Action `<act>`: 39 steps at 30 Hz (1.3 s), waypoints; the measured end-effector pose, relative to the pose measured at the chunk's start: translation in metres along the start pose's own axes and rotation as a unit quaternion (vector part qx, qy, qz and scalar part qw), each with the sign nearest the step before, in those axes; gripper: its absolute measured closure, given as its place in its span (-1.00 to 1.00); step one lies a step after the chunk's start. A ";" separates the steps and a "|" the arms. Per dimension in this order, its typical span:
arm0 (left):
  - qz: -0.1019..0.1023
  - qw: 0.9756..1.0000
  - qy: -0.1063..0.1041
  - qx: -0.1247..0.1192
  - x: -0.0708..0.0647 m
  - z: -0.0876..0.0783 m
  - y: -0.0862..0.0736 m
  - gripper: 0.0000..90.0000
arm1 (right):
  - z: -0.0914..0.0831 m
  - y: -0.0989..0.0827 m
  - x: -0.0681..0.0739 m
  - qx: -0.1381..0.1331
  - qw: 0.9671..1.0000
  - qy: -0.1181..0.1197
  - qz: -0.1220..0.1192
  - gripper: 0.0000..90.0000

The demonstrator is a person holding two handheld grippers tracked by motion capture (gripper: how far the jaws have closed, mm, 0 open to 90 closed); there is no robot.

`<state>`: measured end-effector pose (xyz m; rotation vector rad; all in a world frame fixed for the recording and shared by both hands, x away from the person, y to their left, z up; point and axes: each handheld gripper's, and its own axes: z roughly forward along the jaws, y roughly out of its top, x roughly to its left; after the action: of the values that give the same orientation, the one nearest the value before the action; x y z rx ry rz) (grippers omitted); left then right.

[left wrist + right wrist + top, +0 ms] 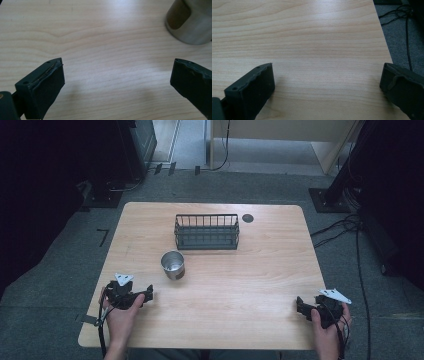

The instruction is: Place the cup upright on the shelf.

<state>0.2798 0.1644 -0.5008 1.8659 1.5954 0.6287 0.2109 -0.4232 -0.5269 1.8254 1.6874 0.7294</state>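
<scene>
At the bottom edge of the high view, both hands rest on the wooden table [240, 285], one gripper each. Left gripper [146, 296] sits lower left of frame, jaws spread wide, holding nothing; in the left gripper view the two black pads stand far apart over bare wood. Right gripper [301, 304] sits lower right, near the table's corner, likewise released and empty; its own view has the pads well apart, with table edge and grey floor at upper right.

Just above and right of the left gripper in the high view: steel cup [173, 265], upright, open mouth up, apart from the jaws. Same cup appears at upper right of the left gripper view [190, 21], ahead of the pads, not between them.

Farther up, centre of frame: dark wire basket [206, 232], nothing visible inside. Small dark round cap [247, 218] just beyond its right end.

Judgement: work not begun. Cup untouched, basket unloaded. Left: the whole sequence of reaching, gripping and moving the cup, probably toward the basket.
</scene>
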 end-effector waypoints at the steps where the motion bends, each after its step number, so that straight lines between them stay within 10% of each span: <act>1: 0.001 1.000 -0.004 -0.001 -0.002 -0.001 0.002 -1.00 | 0.000 0.000 0.000 0.000 1.000 0.000 0.000 -1.00; 39: 0.070 0.996 -0.061 -0.006 -0.062 0.017 0.049 -1.00 | 0.000 0.000 0.000 0.000 1.000 0.000 0.000 -1.00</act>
<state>0.3155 0.0961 -0.4770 1.9819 1.3896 0.5707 0.2109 -0.4232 -0.5269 1.8261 1.6868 0.7293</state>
